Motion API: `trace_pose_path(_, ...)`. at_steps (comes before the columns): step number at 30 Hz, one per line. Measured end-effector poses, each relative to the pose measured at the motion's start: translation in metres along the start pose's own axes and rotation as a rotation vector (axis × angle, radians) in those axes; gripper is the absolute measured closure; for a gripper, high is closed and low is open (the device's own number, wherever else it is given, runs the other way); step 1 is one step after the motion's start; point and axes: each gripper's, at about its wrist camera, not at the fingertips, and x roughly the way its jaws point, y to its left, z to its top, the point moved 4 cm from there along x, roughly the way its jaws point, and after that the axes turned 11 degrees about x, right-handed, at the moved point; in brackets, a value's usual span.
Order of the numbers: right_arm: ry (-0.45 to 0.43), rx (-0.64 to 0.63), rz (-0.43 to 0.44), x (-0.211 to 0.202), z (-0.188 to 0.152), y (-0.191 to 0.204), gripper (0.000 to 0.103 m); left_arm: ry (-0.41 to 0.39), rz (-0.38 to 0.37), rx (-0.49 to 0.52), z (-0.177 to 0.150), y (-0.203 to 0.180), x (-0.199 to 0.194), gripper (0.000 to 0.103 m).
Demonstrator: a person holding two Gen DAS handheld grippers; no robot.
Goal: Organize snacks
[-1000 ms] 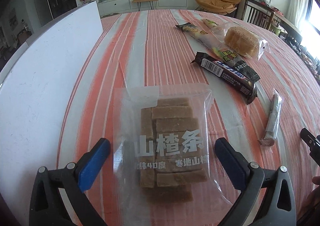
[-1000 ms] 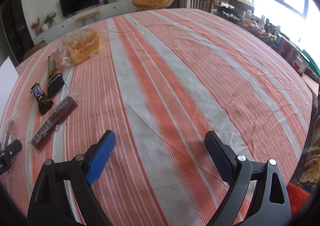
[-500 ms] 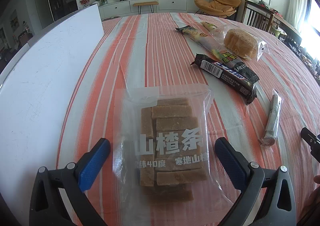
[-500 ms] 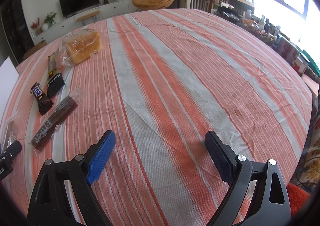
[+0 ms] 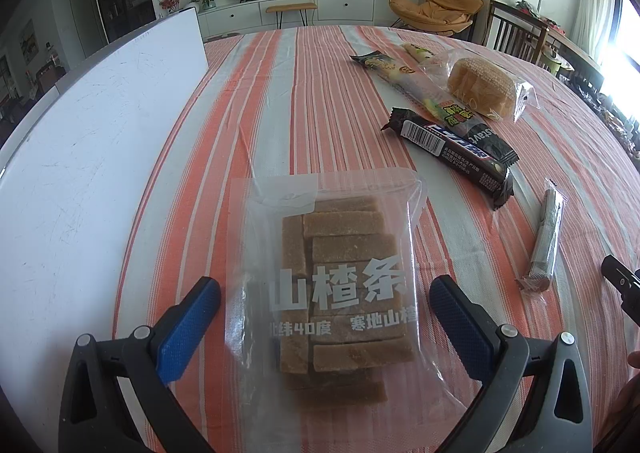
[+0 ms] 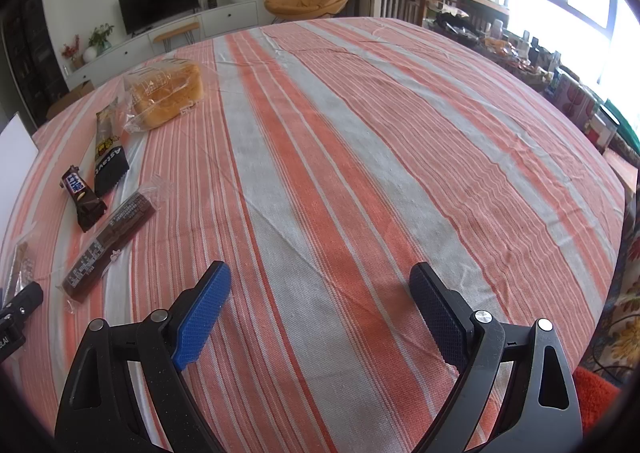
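A clear bag of brown hawthorn strips (image 5: 340,277) lies on the striped tablecloth. My left gripper (image 5: 325,303) is open, its blue pads on either side of the bag's near half, apart from it. Beyond lie a black chocolate bar (image 5: 452,149), a long snack pack (image 5: 416,87), a wrapped bread loaf (image 5: 482,87) and a thin wrapped stick (image 5: 546,241). My right gripper (image 6: 320,295) is open and empty over bare cloth. In the right wrist view the loaf (image 6: 166,95), chocolate bar (image 6: 82,197) and a brown wrapped bar (image 6: 110,241) lie at the left.
A large white board (image 5: 92,157) lies flat along the left side of the table. The right gripper's tip (image 5: 622,285) shows at the right edge of the left wrist view. Chairs and cluttered goods stand beyond the table's far right edge (image 6: 560,85).
The left gripper has tilted up slightly, so more of the room shows beyond the table. The bag stays between the open pads. The right gripper has not moved.
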Motion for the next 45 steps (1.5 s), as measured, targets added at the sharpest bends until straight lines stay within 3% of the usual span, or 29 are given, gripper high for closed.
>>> trace_pose_path(12,0.0,0.0,0.004,0.0,0.0,-0.001,0.01,0.007,-0.009,0.005,-0.002,0.0,-0.003,0.0)
trace_pose_path(16,-0.001,0.023,0.068,-0.003,0.002,0.003,0.01,0.113,-0.071,0.043,-0.003,0.0,-0.008,0.001)
trace_pose_path(17,0.006,0.04,0.098,-0.005,0.002,0.002,0.01,0.124,-0.09,0.041,-0.004,0.0,-0.011,0.005)
trace_pose_path(18,0.025,0.054,0.136,-0.007,0.002,0.005,0.01,0.122,-0.109,0.036,-0.004,0.0,-0.015,0.011)
trace_pose_path(20,0.107,0.057,0.216,-0.011,0.0,0.021,0.011,0.122,-0.116,0.043,-0.005,0.0,-0.02,0.015)
trace_pose_path(23,0.237,-0.016,0.309,-0.015,-0.002,0.071,0.013,0.109,-0.094,0.07,-0.006,-0.005,-0.026,0.022)
trace_pose_path(26,0.302,-0.141,0.254,-0.004,-0.002,0.125,0.014,0.074,-0.05,0.128,-0.005,-0.013,-0.033,0.042)
trace_pose_path(29,0.335,-0.203,0.144,0.023,-0.006,0.154,0.014,0.043,-0.038,0.147,-0.01,-0.015,-0.039,0.048)
trace_pose_path(30,0.307,-0.228,0.105,0.026,-0.006,0.159,0.013,0.039,-0.048,0.139,-0.012,-0.014,-0.041,0.049)
trace_pose_path(32,0.272,-0.238,0.086,0.026,-0.007,0.159,0.019,0.025,-0.074,0.119,-0.015,-0.01,-0.046,0.049)
trace_pose_path(33,0.255,-0.228,0.087,0.022,-0.007,0.155,0.036,0.015,-0.088,0.11,-0.017,-0.008,-0.05,0.056)
trace_pose_path(34,0.251,-0.224,0.094,0.018,-0.007,0.15,0.072,0.01,-0.109,0.101,-0.018,-0.007,-0.054,0.056)
trace_pose_path(35,0.257,-0.215,0.084,0.017,-0.008,0.143,0.08,0.012,-0.138,0.085,-0.019,-0.006,-0.057,0.056)
trace_pose_path(39,0.316,-0.015,0.208,0.01,-0.008,0.103,0.085,0.002,-0.213,0.039,-0.025,-0.007,-0.069,0.056)
trace_pose_path(45,0.374,0.324,0.593,-0.007,-0.007,0.04,0.085,-0.004,-0.285,-0.022,-0.03,-0.008,-0.086,0.056)
